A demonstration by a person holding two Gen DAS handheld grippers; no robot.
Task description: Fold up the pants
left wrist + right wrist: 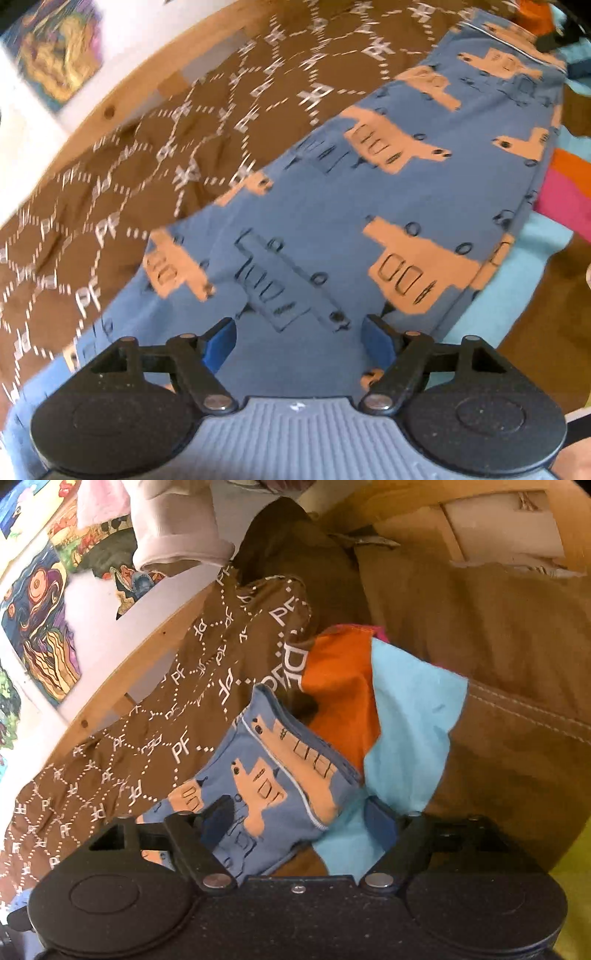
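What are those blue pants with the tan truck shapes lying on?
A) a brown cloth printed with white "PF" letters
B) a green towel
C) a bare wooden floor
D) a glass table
A: the pants lie spread over the brown cloth, whose white dotted "PF" pattern shows around them in both views.

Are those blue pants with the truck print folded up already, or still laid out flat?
Laid out long, not folded into a bundle: the pants stretch away across the brown bedspread. Whether they are doubled leg over leg, I cannot tell.

left tool (298, 341) fingers apart; right tool (300, 821) same.
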